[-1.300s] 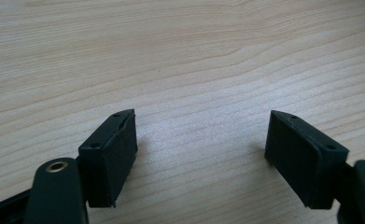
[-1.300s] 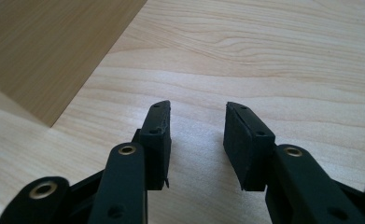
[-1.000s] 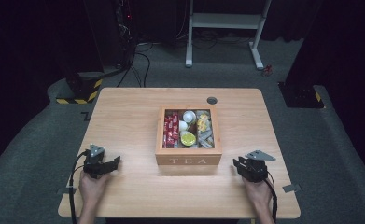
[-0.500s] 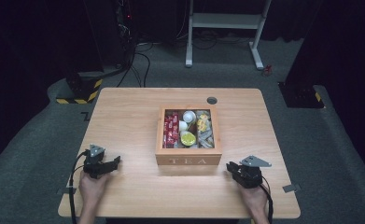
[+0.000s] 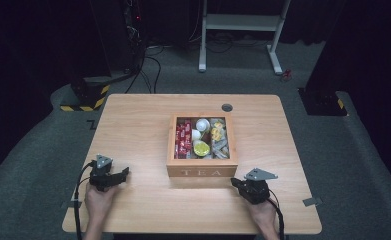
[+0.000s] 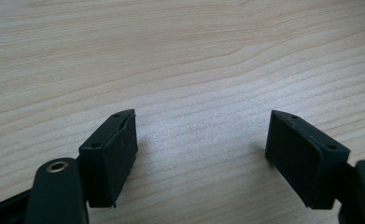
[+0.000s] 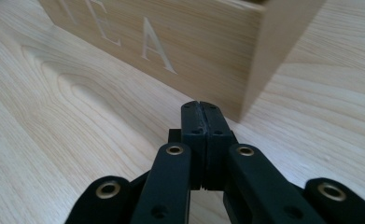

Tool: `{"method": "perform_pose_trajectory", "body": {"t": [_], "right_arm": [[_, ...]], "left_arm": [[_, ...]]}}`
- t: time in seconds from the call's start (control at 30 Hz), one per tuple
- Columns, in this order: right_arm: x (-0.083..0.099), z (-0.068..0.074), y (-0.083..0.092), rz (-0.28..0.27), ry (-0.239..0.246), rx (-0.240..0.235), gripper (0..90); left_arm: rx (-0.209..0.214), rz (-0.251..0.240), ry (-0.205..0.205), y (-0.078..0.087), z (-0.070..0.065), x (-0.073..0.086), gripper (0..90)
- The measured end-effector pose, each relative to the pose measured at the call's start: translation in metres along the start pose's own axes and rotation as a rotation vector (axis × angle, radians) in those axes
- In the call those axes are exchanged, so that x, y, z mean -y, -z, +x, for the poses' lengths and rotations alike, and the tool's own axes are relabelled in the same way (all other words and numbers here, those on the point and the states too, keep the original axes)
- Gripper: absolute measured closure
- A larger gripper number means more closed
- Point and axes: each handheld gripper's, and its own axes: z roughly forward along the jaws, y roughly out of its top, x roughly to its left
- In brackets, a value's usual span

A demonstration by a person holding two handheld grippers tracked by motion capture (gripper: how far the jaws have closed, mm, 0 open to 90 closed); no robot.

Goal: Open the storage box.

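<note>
Tea box point(image 5: 202, 171), a square open-topped case of pale wood with "TEA" carved into its front wall, sat near the middle of the wooden table point(image 5: 133, 120), slightly toward the person's side. Thin wooden dividers split its inside into three lengthwise compartments. The left one held a row of red packets point(image 5: 184, 137); the middle one held two white round pods point(image 5: 199, 128) and one pod with a yellow-green lid point(image 5: 201, 148); the right one held a jumble of yellowish and silvery sachets point(image 5: 218, 138), too small to count.

One round grey grommet point(image 5: 227, 107) was set in the tabletop beyond the box.

Two black grippers lay on the table's near part. The left gripper point(image 6: 201, 140), well apart from the box, had its jaws spread wide over bare wood grain, nothing between them. The right gripper point(image 7: 202, 112) lay just beside the box's front right corner, its jaws pressed together on nothing, pointing at the carved letter "A". Each carried one grey three-cornered plate.
</note>
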Motion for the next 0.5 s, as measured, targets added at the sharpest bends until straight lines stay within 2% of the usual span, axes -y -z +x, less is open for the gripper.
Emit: {"method": "perform_pose_trajectory", "body": {"t": [0.27,0.5], "right_arm": [[-0.008,0.014,-0.011,0.007,0.028,-0.053,89.9],[-0.019,0.023,-0.023,-0.016,0.049,-0.096,89.9]], "left_arm": [[0.0,-0.001,0.001,0.0,0.0,0.0,25.1],[0.0,0.0,0.0,0.0,0.0,0.0,25.1]]}}
